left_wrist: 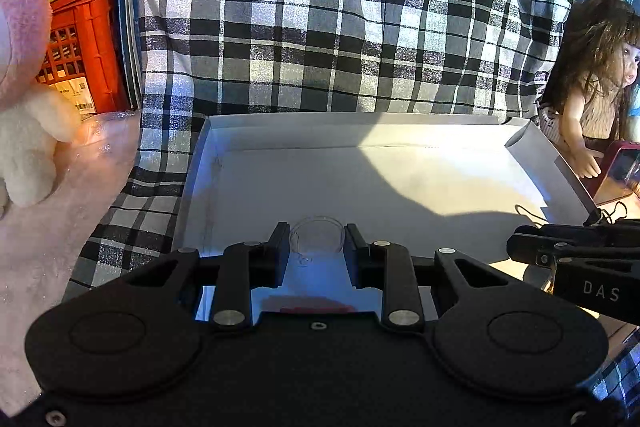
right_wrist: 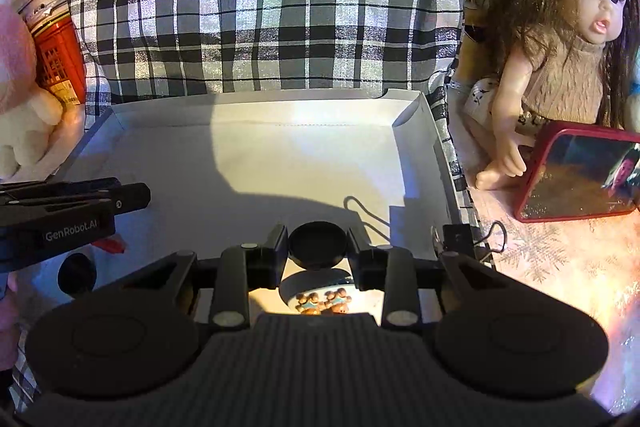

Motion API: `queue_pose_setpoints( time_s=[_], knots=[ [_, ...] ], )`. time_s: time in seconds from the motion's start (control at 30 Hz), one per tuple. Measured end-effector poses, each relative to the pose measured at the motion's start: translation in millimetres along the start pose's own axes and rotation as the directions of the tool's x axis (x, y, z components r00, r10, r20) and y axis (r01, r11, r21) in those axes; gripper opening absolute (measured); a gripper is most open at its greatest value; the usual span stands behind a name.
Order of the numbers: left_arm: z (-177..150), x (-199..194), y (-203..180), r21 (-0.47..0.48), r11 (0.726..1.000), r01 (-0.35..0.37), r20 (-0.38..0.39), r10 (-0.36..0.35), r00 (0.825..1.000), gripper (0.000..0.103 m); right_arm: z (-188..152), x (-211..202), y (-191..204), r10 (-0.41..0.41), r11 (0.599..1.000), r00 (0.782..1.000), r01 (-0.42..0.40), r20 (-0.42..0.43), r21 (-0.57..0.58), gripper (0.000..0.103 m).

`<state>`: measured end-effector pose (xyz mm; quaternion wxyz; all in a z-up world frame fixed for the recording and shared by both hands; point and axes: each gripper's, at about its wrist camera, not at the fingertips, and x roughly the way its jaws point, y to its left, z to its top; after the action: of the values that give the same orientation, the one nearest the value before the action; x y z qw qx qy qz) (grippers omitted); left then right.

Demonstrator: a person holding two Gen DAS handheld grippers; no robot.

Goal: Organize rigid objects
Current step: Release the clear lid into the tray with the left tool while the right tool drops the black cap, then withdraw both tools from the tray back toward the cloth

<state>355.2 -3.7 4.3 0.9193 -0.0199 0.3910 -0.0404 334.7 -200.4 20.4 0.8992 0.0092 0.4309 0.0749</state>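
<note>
A clear round container [left_wrist: 317, 235] is clamped between the fingers of the left hand-held gripper [left_wrist: 318, 247], low over the near edge of the white box [left_wrist: 400, 179]. A black-capped round item [right_wrist: 317, 243] is pinched in the right hand-held gripper [right_wrist: 318, 247], above the same box's near right part, close to the binder clip [right_wrist: 460, 237]. Each piece would best be lowered until the box floor is met before the jaws are eased, and kept apart from the other.
</note>
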Motion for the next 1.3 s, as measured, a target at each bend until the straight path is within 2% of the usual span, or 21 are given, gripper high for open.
queue_pose_setpoints(
  time_s=[0.03, 0.13, 0.17, 0.2, 0.33, 0.43, 0.5, 0.63, 0.9, 1.07, 1.3],
  knots=[
    [0, 0, -1, 0.000, 1.000, -0.001, 0.001, 0.001, 1.000, 0.028, 1, 0, 0, -0.001, 1.000, 1.000, 0.001, 0.000, 0.001, 0.037],
    [1, -2, 0, -0.009, 1.000, 0.007, 0.001, -0.007, 1.000, 0.030, 2, -3, -2, 0.007, 1.000, 1.000, -0.007, 0.008, 0.024, 0.049],
    [1, -5, 1, -0.010, 1.000, 0.014, 0.003, -0.014, 1.000, 0.035, 2, -5, -2, 0.010, 0.999, 1.000, -0.010, 0.014, 0.030, 0.056],
    [2, -9, 1, -0.009, 1.000, 0.020, 0.013, -0.020, 1.000, 0.042, 2, -8, -3, 0.018, 0.999, 1.000, -0.018, 0.024, 0.033, 0.057],
    [6, -32, 5, -0.022, 0.999, 0.049, 0.049, -0.048, 0.998, 0.052, 3, -23, -4, 0.031, 0.999, 0.998, -0.033, 0.056, 0.034, 0.061],
    [5, -53, 9, -0.046, 0.995, 0.084, 0.078, -0.080, 0.994, 0.065, 2, -41, -3, 0.040, 0.999, 0.994, -0.044, 0.099, 0.030, 0.064],
    [1, -69, 10, -0.042, 0.995, 0.087, 0.101, -0.082, 0.991, 0.078, -3, -53, 1, 0.038, 0.999, 0.991, -0.040, 0.129, 0.010, 0.067],
    [-15, -97, 7, -0.009, 0.996, 0.094, 0.130, -0.092, 0.987, 0.081, -21, -77, 11, 0.036, 0.999, 0.981, -0.028, 0.189, -0.044, 0.072],
    [-59, -147, 6, 0.018, 0.995, 0.101, 0.168, -0.102, 0.981, 0.085, -65, -120, 26, 0.088, 0.992, 0.963, -0.062, 0.255, -0.107, 0.082],
    [-93, -179, 3, 0.026, 0.995, 0.098, 0.193, -0.101, 0.976, 0.086, -94, -146, 31, 0.106, 0.989, 0.946, -0.069, 0.306, -0.129, 0.085],
    [-143, -218, -9, 0.110, 0.990, 0.084, 0.245, -0.109, 0.963, 0.087, -135, -176, 36, 0.131, 0.985, 0.927, -0.081, 0.351, -0.154, 0.088]
  ],
)
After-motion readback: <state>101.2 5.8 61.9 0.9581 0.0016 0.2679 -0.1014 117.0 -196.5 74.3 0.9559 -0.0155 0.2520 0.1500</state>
